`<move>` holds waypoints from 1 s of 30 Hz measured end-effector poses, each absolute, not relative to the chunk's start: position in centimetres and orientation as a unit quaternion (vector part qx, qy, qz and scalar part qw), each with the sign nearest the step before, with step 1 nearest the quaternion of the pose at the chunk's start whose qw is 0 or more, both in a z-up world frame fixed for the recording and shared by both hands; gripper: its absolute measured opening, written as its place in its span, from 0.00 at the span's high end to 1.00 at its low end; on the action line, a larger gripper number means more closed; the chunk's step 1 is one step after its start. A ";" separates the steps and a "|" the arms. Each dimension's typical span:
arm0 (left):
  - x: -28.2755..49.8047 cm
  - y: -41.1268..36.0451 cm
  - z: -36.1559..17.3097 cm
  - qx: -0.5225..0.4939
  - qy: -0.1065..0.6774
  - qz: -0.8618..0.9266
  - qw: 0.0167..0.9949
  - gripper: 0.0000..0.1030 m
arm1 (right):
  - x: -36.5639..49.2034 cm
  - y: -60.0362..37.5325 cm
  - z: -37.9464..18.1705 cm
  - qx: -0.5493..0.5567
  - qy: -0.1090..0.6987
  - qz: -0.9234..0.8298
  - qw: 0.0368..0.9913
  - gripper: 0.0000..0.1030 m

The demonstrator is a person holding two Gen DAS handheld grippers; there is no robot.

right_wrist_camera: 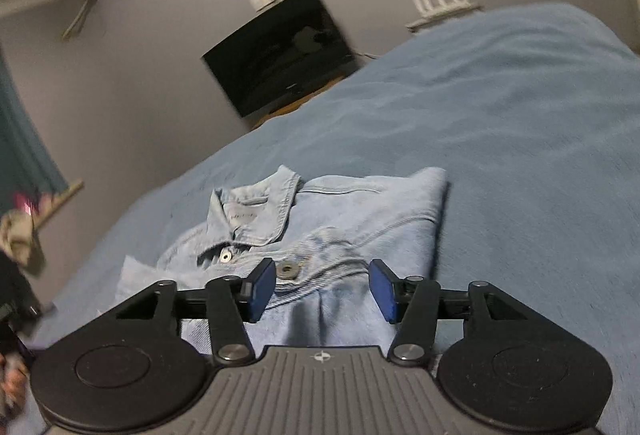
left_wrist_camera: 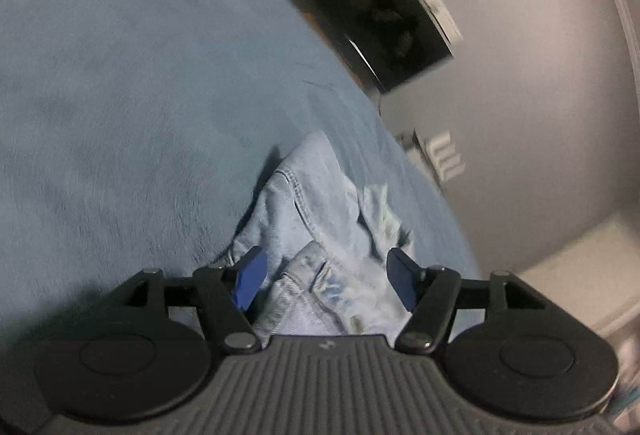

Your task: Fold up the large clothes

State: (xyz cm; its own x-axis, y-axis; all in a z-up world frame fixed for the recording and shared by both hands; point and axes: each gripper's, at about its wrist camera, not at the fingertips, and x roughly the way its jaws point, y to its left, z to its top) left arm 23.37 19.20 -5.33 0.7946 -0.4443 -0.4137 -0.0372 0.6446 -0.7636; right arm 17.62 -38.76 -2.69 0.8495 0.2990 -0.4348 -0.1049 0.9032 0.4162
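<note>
I see one bed (right_wrist_camera: pixel 500 123), covered by a single blue blanket (left_wrist_camera: pixel 120 95) that fills most of both views. Behind it, against the grey wall (right_wrist_camera: pixel 168 47), stands one dark television screen (right_wrist_camera: pixel 280 55), and beside that one white router with four upright aerials (right_wrist_camera: pixel 440 3). On the blanket lies one light denim jacket (right_wrist_camera: pixel 340 219), partly folded, its collar (right_wrist_camera: pixel 256 211) towards the wall and two metal buttons (right_wrist_camera: pixel 287 269) showing down the front. My left gripper (left_wrist_camera: pixel 326 283) hangs over one crumpled end of the jacket, fingers (left_wrist_camera: pixel 250 283) spread apart, cloth beneath them but nothing pinched. My right gripper (right_wrist_camera: pixel 322 291) sits just above the button placket, its fingers (right_wrist_camera: pixel 260 293) likewise apart and gripping nothing.
</note>
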 end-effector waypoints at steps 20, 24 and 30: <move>25.6 12.5 -7.4 -0.123 0.318 -0.194 0.920 0.52 | 20.3 -39.7 -4.6 0.194 0.280 0.168 0.925 0.38; 25.8 13.3 -8.0 -0.140 0.323 -0.200 0.914 0.60 | 20.7 -40.2 -5.3 0.209 0.307 0.201 0.906 0.33; 25.9 14.6 -8.9 -0.175 0.333 -0.214 0.902 0.62 | 20.5 -40.8 -5.9 0.216 0.303 0.200 0.906 0.29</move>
State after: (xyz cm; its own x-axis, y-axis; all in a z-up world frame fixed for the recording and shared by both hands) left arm 25.92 14.65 -8.89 0.6872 -0.5026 -0.5245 0.2693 0.8468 -0.4586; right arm 20.48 -40.84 -5.93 0.7355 0.4941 -0.4636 -0.2321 0.8266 0.5126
